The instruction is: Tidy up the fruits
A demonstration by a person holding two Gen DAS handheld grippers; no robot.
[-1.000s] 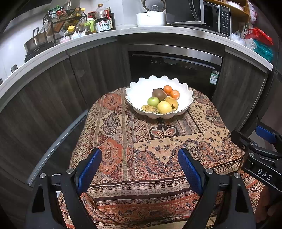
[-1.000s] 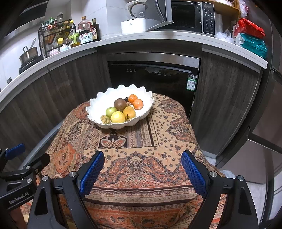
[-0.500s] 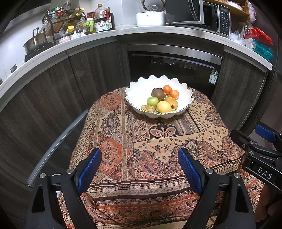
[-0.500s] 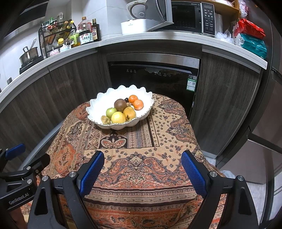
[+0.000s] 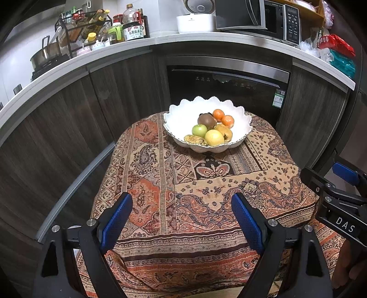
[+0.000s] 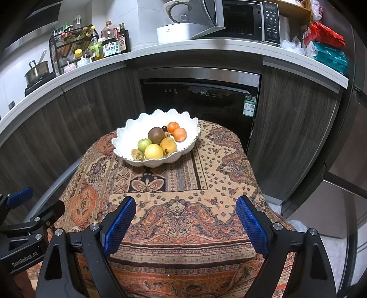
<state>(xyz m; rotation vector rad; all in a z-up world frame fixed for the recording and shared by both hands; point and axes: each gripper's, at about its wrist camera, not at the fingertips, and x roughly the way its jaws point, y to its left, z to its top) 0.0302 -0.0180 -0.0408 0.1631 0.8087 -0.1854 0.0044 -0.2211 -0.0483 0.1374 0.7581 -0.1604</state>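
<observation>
A white scalloped bowl [image 5: 183, 119] [image 6: 128, 142] stands at the far end of a small table under a patterned cloth [image 5: 160, 183] [image 6: 206, 174]. In it lie several fruits: a green apple [image 5: 199, 130] [image 6: 144, 144], a brown kiwi [image 5: 206, 120] [image 6: 156, 134], two oranges [image 5: 223, 118] [image 6: 176, 131], a yellow round fruit [image 5: 214, 137] [image 6: 153, 151] and a spotted yellow one [image 5: 223, 131] [image 6: 168, 145]. My left gripper [image 5: 182, 215] hangs open over the near edge of the table, nothing between its blue pads. My right gripper [image 6: 185, 220] is open too, well short of the bowl.
Dark wood cabinets and a built-in dishwasher [image 5: 227, 87] close off the space behind the table. The counter above carries a bottle rack [image 6: 75, 45], a rice cooker [image 6: 176, 29], a microwave [image 6: 243, 20] and snack bags [image 6: 328, 50]. The table drops off at left and right.
</observation>
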